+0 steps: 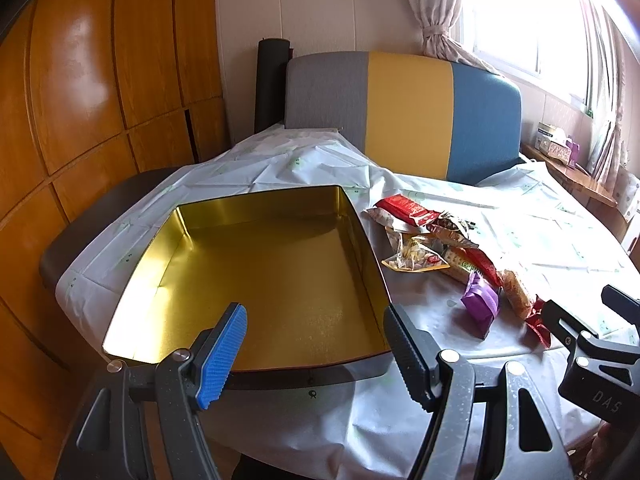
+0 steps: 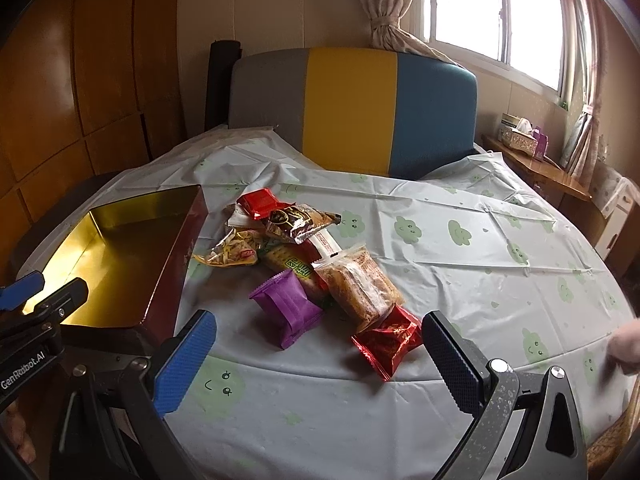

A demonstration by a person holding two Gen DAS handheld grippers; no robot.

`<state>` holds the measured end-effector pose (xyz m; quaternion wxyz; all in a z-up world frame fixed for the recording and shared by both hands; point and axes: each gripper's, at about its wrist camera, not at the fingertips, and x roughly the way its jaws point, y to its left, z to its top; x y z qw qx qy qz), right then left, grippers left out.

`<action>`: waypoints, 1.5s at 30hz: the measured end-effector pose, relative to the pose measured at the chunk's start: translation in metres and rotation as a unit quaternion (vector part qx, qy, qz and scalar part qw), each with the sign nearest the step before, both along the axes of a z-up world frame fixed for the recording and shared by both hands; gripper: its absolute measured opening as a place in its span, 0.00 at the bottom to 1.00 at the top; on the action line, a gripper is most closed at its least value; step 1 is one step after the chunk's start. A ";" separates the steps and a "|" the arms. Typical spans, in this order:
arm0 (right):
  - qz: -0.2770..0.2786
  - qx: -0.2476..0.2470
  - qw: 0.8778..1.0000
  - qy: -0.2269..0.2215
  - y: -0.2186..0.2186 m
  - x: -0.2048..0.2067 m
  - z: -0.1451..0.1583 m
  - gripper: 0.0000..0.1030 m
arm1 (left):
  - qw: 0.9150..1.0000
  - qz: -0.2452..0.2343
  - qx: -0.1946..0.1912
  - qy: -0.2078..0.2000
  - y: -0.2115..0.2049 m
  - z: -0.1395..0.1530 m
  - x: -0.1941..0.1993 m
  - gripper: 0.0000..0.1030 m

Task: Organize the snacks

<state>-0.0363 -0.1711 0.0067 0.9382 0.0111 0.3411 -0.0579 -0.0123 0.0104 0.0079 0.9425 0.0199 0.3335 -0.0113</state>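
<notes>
An open tin box [image 1: 172,264] with a gold inside and dark red walls [image 2: 176,264] sits on the left of the table, with nothing in it. To its right lies a pile of wrapped snacks: a purple packet [image 2: 286,310], a small red packet [image 2: 388,340], a clear pack of brown cakes [image 2: 358,282], a brown wrapper [image 2: 298,220] and a red one [image 2: 260,202]. My left gripper [image 1: 316,320] hangs open over the tin's near edge. Just short of the purple and red packets, my right gripper [image 2: 320,332] stands open with nothing between its fingers.
A pale cloth with green cloud faces [image 2: 460,232] covers the round table. A grey, yellow and blue chair back [image 2: 352,112] stands behind it. A wooden shelf with a tissue box [image 2: 520,138] is at the far right. A hand [image 2: 626,346] shows at the right edge.
</notes>
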 end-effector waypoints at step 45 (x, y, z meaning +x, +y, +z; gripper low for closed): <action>-0.005 0.008 1.000 -0.017 -0.027 0.012 0.005 1.00 | 1.000 -0.025 0.012 0.013 -0.016 -0.004 0.005 0.70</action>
